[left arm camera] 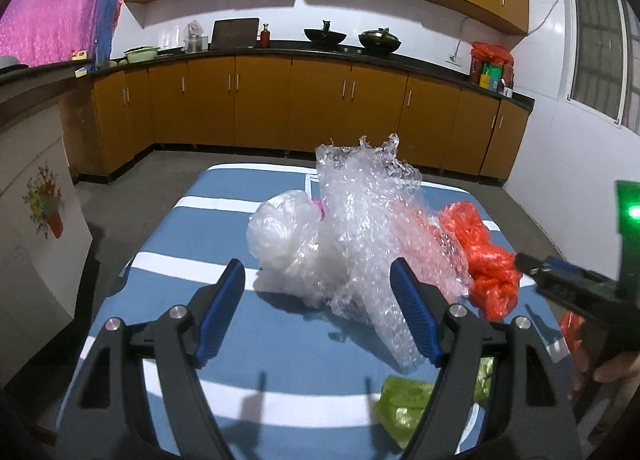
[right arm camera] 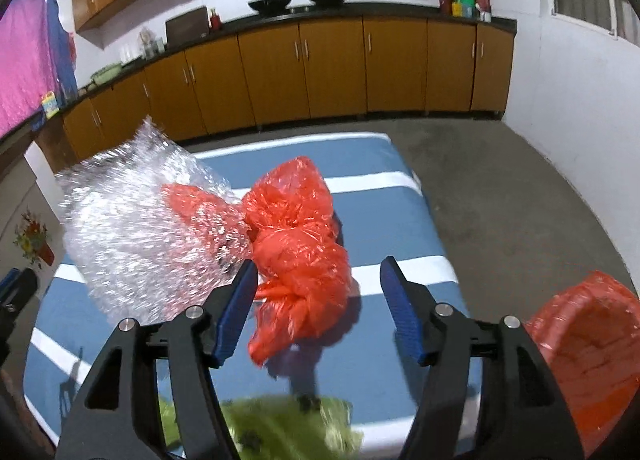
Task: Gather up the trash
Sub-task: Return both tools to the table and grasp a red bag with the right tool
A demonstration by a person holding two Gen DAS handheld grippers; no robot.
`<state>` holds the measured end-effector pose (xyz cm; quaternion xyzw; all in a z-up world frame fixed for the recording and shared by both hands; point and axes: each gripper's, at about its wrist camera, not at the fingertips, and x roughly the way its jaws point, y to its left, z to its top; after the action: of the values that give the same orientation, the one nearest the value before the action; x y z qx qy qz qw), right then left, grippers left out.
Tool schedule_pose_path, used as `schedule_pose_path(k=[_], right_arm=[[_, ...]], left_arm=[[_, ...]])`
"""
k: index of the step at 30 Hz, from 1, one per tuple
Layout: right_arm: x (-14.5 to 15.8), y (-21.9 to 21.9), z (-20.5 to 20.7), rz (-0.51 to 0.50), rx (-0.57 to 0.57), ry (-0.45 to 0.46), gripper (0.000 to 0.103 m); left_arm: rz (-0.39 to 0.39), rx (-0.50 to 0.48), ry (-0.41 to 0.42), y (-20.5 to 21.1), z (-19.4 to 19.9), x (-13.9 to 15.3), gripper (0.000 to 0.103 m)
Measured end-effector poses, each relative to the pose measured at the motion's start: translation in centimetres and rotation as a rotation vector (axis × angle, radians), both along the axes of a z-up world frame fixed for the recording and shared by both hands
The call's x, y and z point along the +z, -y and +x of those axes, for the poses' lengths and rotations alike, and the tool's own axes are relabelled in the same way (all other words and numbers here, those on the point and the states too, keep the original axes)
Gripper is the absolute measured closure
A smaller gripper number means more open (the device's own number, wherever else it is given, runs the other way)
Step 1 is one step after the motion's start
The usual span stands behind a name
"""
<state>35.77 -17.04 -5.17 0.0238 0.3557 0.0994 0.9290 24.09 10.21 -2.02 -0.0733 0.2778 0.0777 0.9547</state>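
Left wrist view: the left gripper (left arm camera: 318,310) has its jaws apart, nothing pressed between them, over the blue-and-white striped table (left arm camera: 224,244). A green bag (left arm camera: 404,406) lies at 5 o'clock. Ahead, at 12 o'clock, bubble wrap (left arm camera: 372,220) stands crumpled with a clear bag (left arm camera: 280,238) touching its left side and a red bag (left arm camera: 486,264) at 2 o'clock. Right wrist view: the right gripper (right arm camera: 318,304) is spread open around the near end of the red bag, pads not pressing. Another red bag (right arm camera: 588,356) sits at 4 o'clock.

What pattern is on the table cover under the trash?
Blue with white stripes; it shows best in the right wrist view.
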Motion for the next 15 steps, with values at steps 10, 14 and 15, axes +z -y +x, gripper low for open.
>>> schedule_pose_path(k=[10, 14, 15], right_arm=[[-2.8, -0.7, 2.9, -0.027, 0.042, -0.095, 0.042], [-3.6, -0.9, 2.9, -0.026, 0.076, -0.119, 0.069], [-3.7, -0.9, 2.7, -0.032, 0.083, -0.116, 0.075]], left_arm=[[-0.042, -0.034, -0.028, -0.1, 3.9, -1.0, 0.030], [-0.065, -0.035, -0.041, -0.3, 5.2, -1.3, 0.032], [-0.072, -0.040, -0.046, -0.3, 5.6, -1.4, 0.035]])
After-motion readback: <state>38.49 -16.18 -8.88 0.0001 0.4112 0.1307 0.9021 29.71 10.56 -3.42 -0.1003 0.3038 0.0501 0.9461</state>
